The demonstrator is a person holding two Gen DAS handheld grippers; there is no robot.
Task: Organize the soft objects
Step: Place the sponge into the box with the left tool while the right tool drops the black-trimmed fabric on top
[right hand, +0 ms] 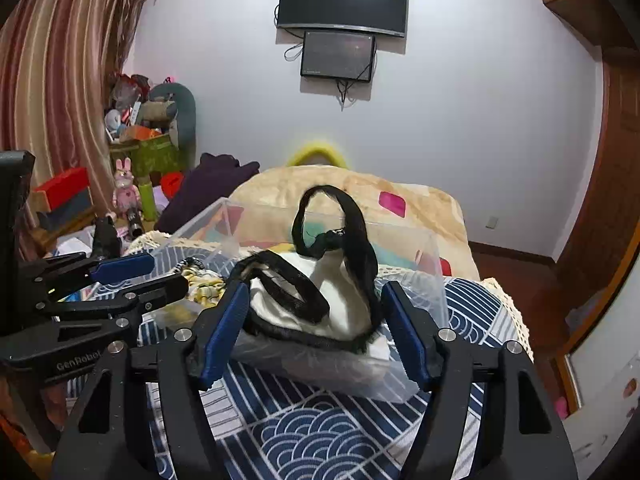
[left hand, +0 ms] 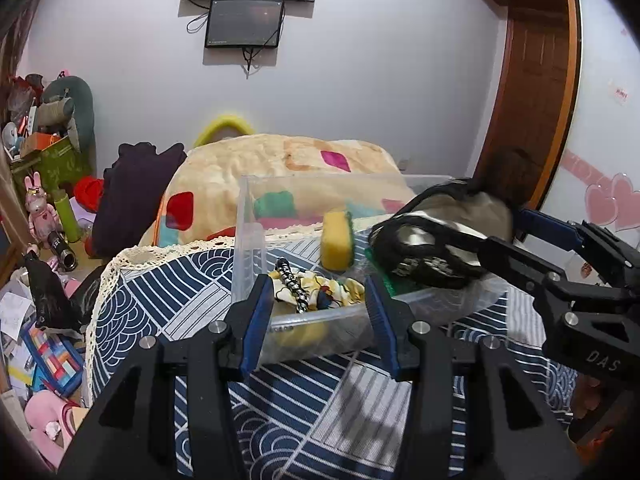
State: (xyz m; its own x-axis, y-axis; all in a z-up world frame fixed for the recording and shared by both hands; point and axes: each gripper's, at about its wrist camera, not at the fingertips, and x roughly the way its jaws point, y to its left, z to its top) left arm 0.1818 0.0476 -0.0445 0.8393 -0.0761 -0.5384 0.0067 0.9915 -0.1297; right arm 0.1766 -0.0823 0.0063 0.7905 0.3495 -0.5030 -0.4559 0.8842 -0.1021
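A clear plastic bin (left hand: 248, 248) stands on the blue patterned cloth (left hand: 304, 408). In it lie a yellow sponge (left hand: 337, 240) and a floral scrunchie (left hand: 320, 290). My left gripper (left hand: 318, 312) is open and empty at the bin's near wall. My right gripper (right hand: 316, 328) is open around a white and black soft pouch with a black strap (right hand: 320, 296), which rests on the bin's right part (right hand: 434, 280). The pouch (left hand: 432, 248) and the right gripper (left hand: 516, 236) also show in the left wrist view. The left gripper (right hand: 152, 276) shows in the right wrist view.
A cream blanket with coloured patches (left hand: 280, 160) lies behind the bin. A dark garment (left hand: 132, 192) lies to its left. Toys and boxes (left hand: 44, 168) crowd the far left floor. A wooden door (left hand: 532, 92) is on the right. Screens (left hand: 244, 20) hang on the wall.
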